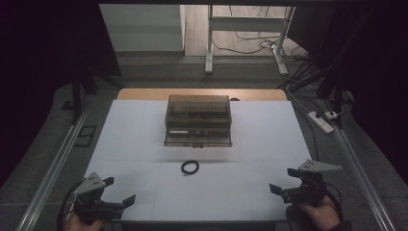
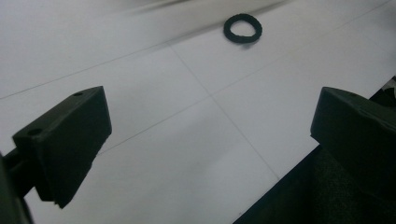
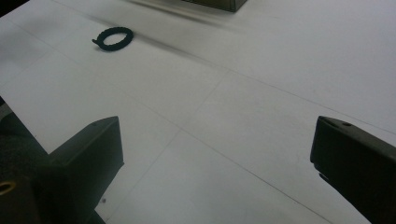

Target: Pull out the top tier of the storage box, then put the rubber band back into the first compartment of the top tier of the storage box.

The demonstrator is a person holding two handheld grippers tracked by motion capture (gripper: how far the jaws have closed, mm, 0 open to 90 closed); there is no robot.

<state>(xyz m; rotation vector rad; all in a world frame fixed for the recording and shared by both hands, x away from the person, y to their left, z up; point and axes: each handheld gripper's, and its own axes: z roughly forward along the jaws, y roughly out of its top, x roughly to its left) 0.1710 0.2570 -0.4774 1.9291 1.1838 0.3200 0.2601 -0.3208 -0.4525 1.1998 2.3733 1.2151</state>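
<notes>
Right now both tools idle at the near table edge: the left gripper (image 1: 119, 189) and right gripper (image 1: 282, 180) each have jaws spread wide, empty. Between them (well ahead) the black ring (image 1: 190, 167) lies flat before the smoky plastic drawer box (image 1: 198, 120).

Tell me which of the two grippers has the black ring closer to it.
Hard to call: the black ring lies about midway between left gripper and right gripper, slightly nearer the left. Both are open.

a ring (image 1: 190, 167) lies on the table (image 1: 250, 187) just before the drawer box (image 1: 198, 120), between both grippers.
</notes>
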